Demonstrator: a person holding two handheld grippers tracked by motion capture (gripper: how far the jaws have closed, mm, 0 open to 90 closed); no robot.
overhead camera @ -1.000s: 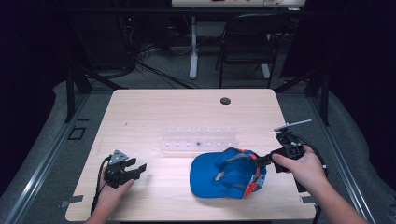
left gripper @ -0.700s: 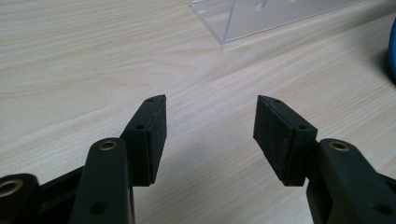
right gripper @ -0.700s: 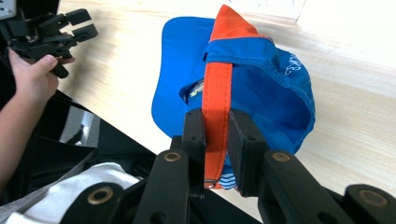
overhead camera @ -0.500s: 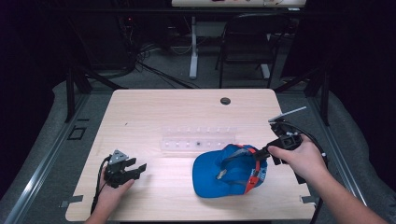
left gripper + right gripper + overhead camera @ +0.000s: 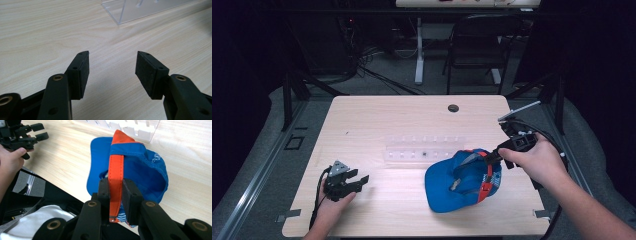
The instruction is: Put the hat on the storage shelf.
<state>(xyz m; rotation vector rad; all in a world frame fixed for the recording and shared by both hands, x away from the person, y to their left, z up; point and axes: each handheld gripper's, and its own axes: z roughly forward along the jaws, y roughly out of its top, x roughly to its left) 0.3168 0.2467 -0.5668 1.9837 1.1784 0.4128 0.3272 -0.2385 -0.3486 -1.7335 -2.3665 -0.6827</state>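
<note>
The cap (image 5: 462, 180), near the desk's right front corner, is pinched by its orange strap (image 5: 115, 173) in the right gripper (image 5: 116, 195), apparently so it can be lifted. The left gripper (image 5: 112, 72) is held wide, with nothing between its jaws, near the left front corner, apparently kept ready.

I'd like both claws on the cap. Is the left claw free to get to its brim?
Probably yes: the left claw is open and holds nothing, and bare table lies between it and the cap.

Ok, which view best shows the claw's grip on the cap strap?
The right gripper view: the right claw pinches the orange strap close up. The high view shows the cap small; the left gripper view shows bare table.
</note>
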